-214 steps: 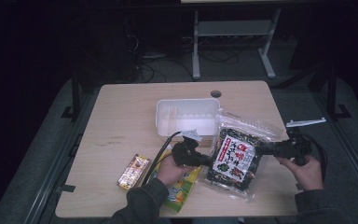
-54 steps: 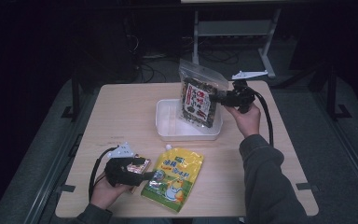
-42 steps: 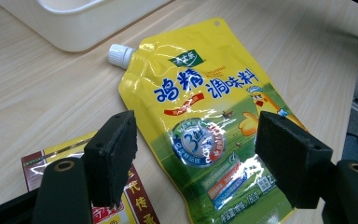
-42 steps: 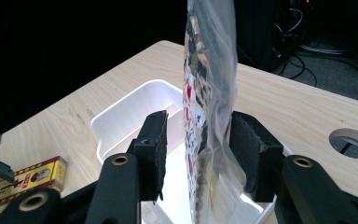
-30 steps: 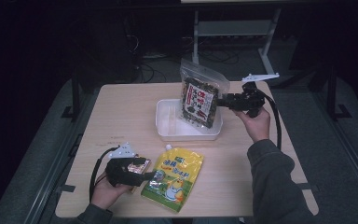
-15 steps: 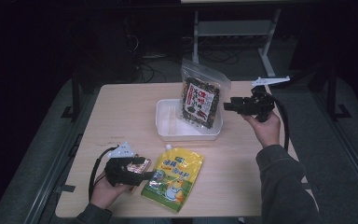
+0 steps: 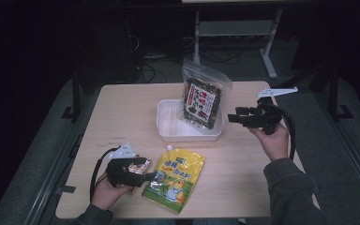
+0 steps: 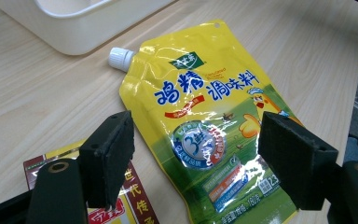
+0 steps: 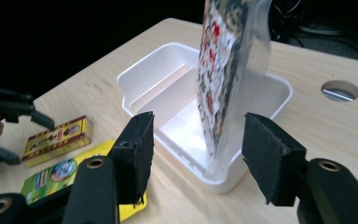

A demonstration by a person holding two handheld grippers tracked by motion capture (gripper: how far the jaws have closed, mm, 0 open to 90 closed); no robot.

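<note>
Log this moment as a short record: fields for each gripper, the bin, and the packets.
left gripper: open, over the yellow spout pouch, not gripping it
right gripper: open, jaws just been opening, nothing between them, beside the bin
white bin: on the table, holds the dark snack bag standing upright at its right end
small red-and-yellow box: flat on the table by the left gripper

My right gripper (image 7: 233, 117) sits just right of the white tray (image 7: 168, 129), with bare tabletop (image 7: 248, 168) below and behind it. The seaweed bag (image 7: 200, 101) stands upright against the tray's right wall and blocks that side; the tray's left half is free. By my left gripper (image 7: 151, 169), the yellow pouch (image 7: 174, 178) and small box (image 9: 58, 137) crowd the near edge.
</note>
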